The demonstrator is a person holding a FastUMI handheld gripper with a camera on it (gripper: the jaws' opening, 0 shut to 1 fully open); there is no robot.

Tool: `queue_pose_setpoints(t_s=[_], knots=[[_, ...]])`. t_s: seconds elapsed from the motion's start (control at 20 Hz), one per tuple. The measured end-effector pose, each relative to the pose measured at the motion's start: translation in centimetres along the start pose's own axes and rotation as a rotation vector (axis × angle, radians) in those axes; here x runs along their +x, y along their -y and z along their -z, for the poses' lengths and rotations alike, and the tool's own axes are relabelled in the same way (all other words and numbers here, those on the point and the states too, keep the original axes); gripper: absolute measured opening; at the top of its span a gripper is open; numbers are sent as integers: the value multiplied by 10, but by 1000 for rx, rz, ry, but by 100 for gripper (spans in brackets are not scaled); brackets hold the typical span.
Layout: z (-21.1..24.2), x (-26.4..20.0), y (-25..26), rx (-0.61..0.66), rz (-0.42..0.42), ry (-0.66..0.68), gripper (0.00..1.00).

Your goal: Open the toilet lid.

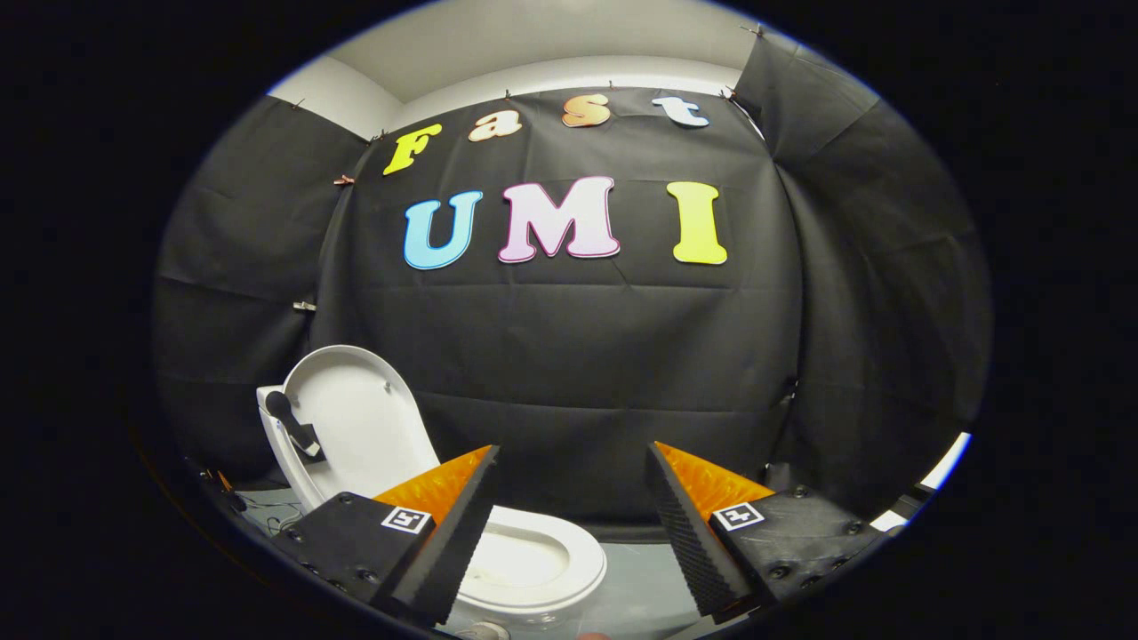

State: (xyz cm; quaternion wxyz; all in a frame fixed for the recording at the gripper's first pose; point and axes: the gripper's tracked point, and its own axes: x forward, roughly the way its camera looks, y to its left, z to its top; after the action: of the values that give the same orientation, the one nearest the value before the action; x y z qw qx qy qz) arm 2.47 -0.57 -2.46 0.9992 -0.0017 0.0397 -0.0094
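Booth wall (pixel 569 356) of black cloth hangs well beyond the fingers, filling the background, with a strip of pale room wall (pixel 533 44) above it. Toilet (pixel 498 551) sits low and off toward the left finger, partly hidden behind it. Toilet lid (pixel 356 418) is up: it stands raised and leaning back over the rear of the bowl, underside facing us, beyond and outside the left finger. Seat ring (pixel 569 578) is down on the bowl, showing between the fingers close to the left one, with the open bowl inside it. A dark handle-like fixture (pixel 293 427) sticks up at the lid's far edge; can't tell what it is. Some thin cables (pixel 267 516) lie on the floor beside the base, outside the left finger. Gripper (pixel 569 524) is pulled clear of the toilet: fingers spread wide, nothing between them but air and the floor, neither touching lid nor seat. Status call: the task looks done, since the lid is already open and appears to rest in a stable position with no support. Nothing left that I can see, except maybe confirming the lid stays put; the hinge itself is hidden behind the lid, so can't judge how firmly it's parked.
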Motion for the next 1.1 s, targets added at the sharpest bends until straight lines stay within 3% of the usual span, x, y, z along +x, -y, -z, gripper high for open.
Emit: queue_pose_setpoints(t_s=[1.1], knots=[[3, -5, -17, -16, -48, -11, 99]])
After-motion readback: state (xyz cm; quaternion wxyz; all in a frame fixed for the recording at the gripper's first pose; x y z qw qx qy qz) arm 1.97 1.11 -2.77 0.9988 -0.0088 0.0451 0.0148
